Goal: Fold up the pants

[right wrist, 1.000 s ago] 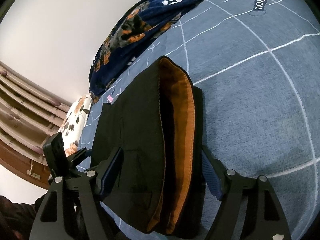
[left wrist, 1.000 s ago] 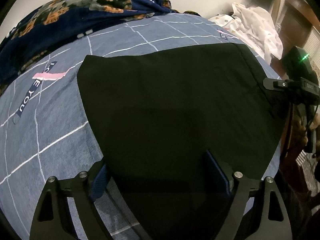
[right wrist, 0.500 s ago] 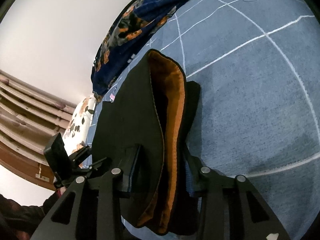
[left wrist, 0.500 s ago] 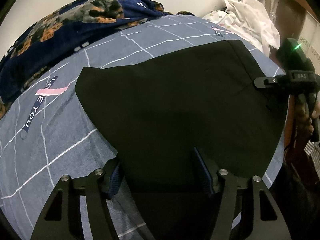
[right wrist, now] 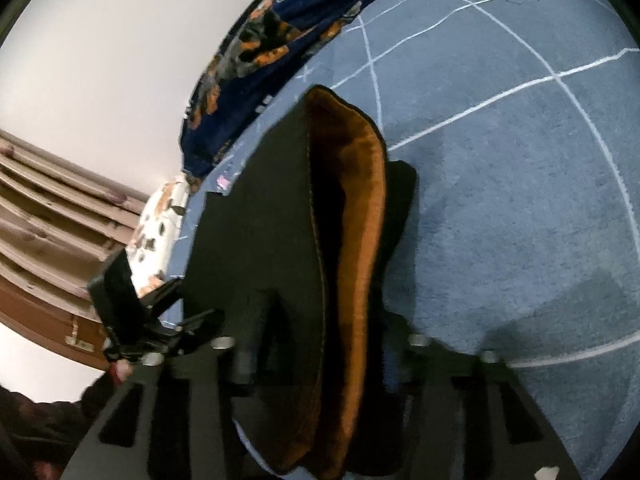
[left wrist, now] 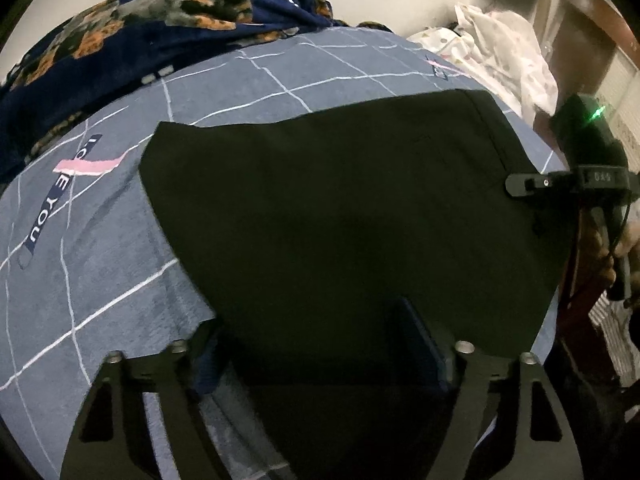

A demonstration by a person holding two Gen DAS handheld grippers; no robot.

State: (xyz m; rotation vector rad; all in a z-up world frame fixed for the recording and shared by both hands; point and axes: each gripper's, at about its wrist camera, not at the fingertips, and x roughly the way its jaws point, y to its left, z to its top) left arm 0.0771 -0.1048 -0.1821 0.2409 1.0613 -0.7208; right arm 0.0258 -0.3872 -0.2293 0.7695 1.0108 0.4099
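Observation:
Black pants [left wrist: 352,208] lie spread on the blue grid bedspread [left wrist: 100,272]. My left gripper [left wrist: 316,344] straddles their near edge, fingers still apart with the cloth between them. In the right wrist view the pants [right wrist: 256,216] show an open waistband with orange lining [right wrist: 360,240]. My right gripper [right wrist: 320,364] has closed in on that waistband, which fills the gap between its fingers. The right gripper [left wrist: 576,176] also shows at the pants' right edge in the left wrist view, and the left gripper [right wrist: 132,320] at the left in the right wrist view.
A dark blue floral blanket [left wrist: 152,40] is bunched along the far side of the bed by the wall. White clothing [left wrist: 504,48] is piled at the far right corner. A wooden headboard [right wrist: 48,208] and a spotted pillow [right wrist: 156,236] lie left in the right wrist view.
My right gripper's fingers have closed from wide open onto the waistband. My left gripper's fingers have narrowed a little around the pants' near edge.

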